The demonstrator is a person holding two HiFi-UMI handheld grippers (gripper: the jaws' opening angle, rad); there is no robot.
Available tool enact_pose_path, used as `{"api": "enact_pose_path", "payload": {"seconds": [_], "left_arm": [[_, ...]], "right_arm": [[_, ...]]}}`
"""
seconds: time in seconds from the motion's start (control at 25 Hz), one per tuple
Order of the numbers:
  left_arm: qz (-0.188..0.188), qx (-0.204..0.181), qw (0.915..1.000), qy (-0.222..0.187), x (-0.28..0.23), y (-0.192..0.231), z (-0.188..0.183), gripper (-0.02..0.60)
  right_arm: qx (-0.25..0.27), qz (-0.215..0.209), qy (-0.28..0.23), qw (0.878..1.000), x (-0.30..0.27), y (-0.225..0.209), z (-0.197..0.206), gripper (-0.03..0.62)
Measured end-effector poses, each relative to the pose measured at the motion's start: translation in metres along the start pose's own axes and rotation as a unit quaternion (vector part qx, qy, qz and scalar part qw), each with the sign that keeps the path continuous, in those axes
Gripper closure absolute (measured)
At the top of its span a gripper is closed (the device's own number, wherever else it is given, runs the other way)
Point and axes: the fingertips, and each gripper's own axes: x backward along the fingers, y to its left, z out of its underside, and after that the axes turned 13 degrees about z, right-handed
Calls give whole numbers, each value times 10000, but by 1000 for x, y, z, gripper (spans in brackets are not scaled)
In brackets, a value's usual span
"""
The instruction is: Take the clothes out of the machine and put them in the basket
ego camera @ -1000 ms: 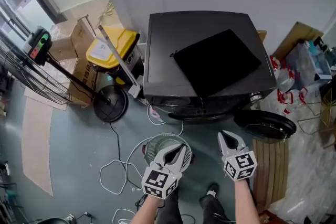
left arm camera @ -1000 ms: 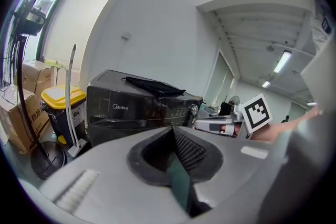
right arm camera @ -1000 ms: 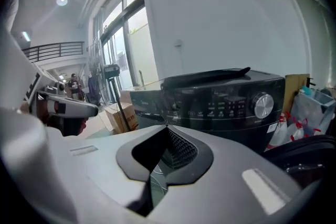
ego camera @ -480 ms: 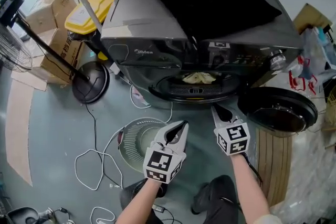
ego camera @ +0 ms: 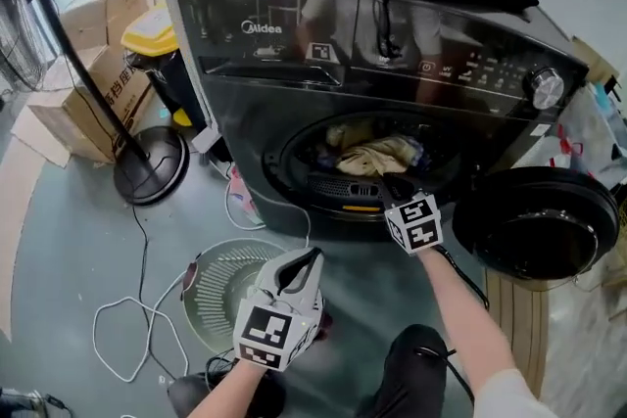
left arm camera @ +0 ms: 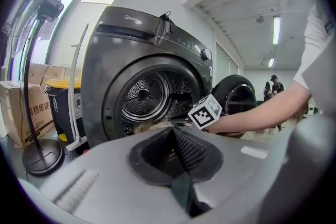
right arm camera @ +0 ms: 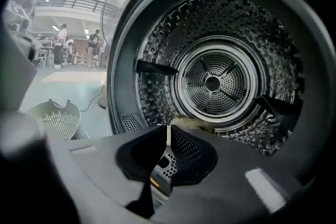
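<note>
Head view shows the right gripper [ego camera: 395, 194], jaws pressed together and empty, at the mouth of the machine [ego camera: 294, 93]. The clothes [ego camera: 377, 155] lie heaped just beyond its tips, low in the drum. The left gripper [ego camera: 308, 259], likewise closed on nothing, hangs farther back over the basket [ego camera: 211, 291], so the right looks better placed to reach in.

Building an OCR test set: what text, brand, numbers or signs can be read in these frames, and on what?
"Midea": brand on the washing machine, top left of its front panel.
Control panel labels beside the dial: too small to read.
Cardboard box print: characters, too blurred to read.
No numbers are legible anywhere.
</note>
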Motion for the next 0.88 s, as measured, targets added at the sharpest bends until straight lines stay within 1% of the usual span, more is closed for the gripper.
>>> {"api": "enact_pose_path", "payload": {"seconds": [0.12,0.16,0.28,0.32,0.44,0.52,0.6,0.64,0.72,0.8,0.88], "left_arm": [[-143,-125,9998,-66,5,0,4,525],[-181,-138,9997,-92,7,1,4,525],[-233,-124,9994,-228,12,5,-1,525],[-232,-77,9994,-253,12,6,0,525],[-152,-5,9993,-333,9,13,-3,525],[-57,39,9991,-413,6,16,-13,525],[-36,106,9988,-471,4,20,-22,525],[-74,77,9986,-513,2,24,-23,525],[-126,2,9981,-596,-4,30,-25,525],[-23,-2,9982,-593,-10,26,-28,525],[27,-98,9987,-507,-13,21,-34,525]], "right_arm": [[425,-149,-27,9990,-34,0,2,568],[545,-193,-32,9983,-45,0,0,548],[623,-254,139,9976,-75,1,2,490],[623,-294,220,9974,-82,2,5,465],[749,-410,409,9955,-102,5,13,351],[886,-397,545,9938,-115,6,18,313],[903,-403,705,9926,-128,9,23,269],[858,-415,793,9923,-135,10,25,255],[679,-434,987,9919,-146,12,30,253],[489,-402,1241,9902,-155,14,38,253],[440,-287,1575,9861,-163,11,46,255]]}}
